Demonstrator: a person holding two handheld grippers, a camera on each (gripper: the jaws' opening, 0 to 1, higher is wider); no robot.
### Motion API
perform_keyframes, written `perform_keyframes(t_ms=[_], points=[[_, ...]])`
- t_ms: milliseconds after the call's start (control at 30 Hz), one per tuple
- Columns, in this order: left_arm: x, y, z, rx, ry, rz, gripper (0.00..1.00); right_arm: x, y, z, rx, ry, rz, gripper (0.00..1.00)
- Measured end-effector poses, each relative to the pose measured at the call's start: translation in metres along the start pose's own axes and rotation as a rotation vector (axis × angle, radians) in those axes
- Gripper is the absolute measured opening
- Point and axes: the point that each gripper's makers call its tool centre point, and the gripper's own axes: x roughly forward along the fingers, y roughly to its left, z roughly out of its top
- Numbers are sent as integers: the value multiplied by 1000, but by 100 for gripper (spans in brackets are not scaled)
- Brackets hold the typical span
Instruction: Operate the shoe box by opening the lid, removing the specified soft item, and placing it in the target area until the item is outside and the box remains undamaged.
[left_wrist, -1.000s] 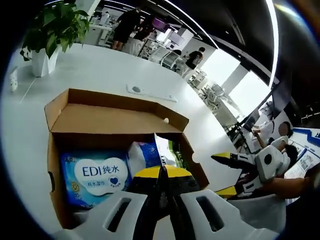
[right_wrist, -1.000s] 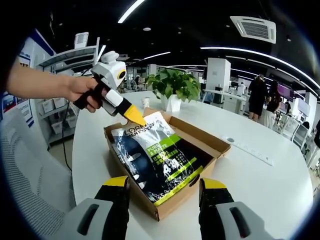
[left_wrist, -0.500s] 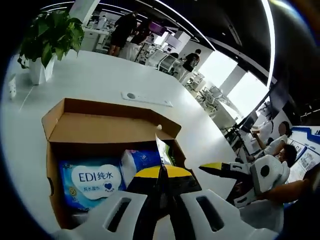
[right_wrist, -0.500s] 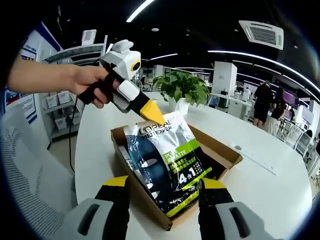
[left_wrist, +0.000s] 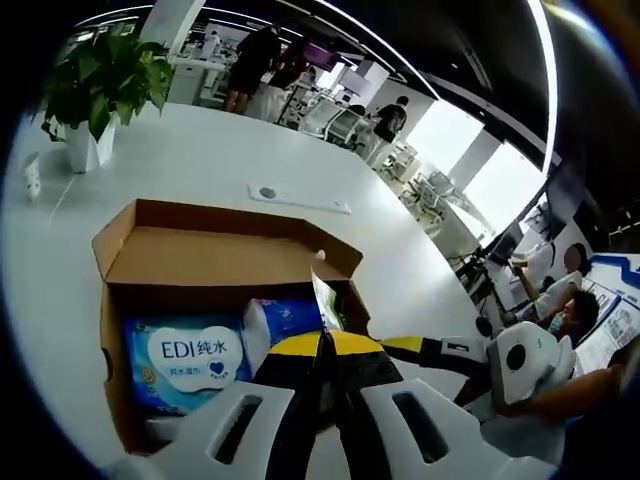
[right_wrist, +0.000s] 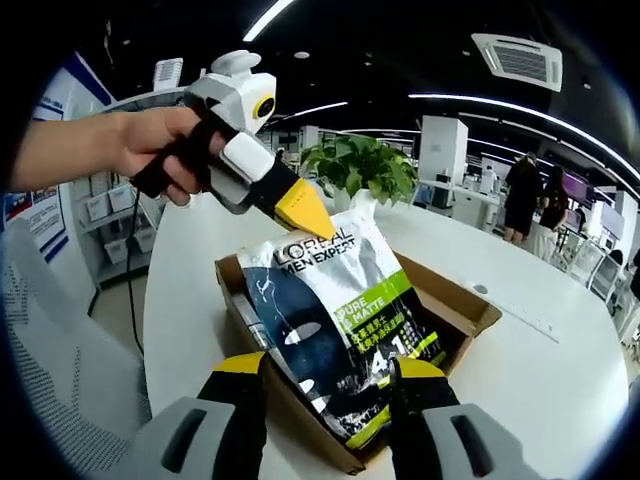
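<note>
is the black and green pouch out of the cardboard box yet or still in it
Partly out. The left gripper pinches the top edge of the black and green L'Oreal pouch, standing it up, while its lower end still sits inside the open brown cardboard box.

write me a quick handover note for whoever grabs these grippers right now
Left gripper: shut on the top edge of the pouch, holding it upright and partly raised out of the box.
Right gripper: open, jaws either side of the pouch's lower end, not clamped.
Box sits on the white table, lid open, with no damage that I can see. A wipes pack and a blue pack lie inside.
Done: lid opened, pouch gripped and lifted.
Left: get the pouch fully clear of the box and set it down on the table.
</note>
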Motion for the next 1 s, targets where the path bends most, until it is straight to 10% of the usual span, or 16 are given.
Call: perform_keyframes(t_ms=[1000], points=[[-7, -5, 6, 106, -19, 37, 0, -3, 1, 10, -25, 15, -12, 0]])
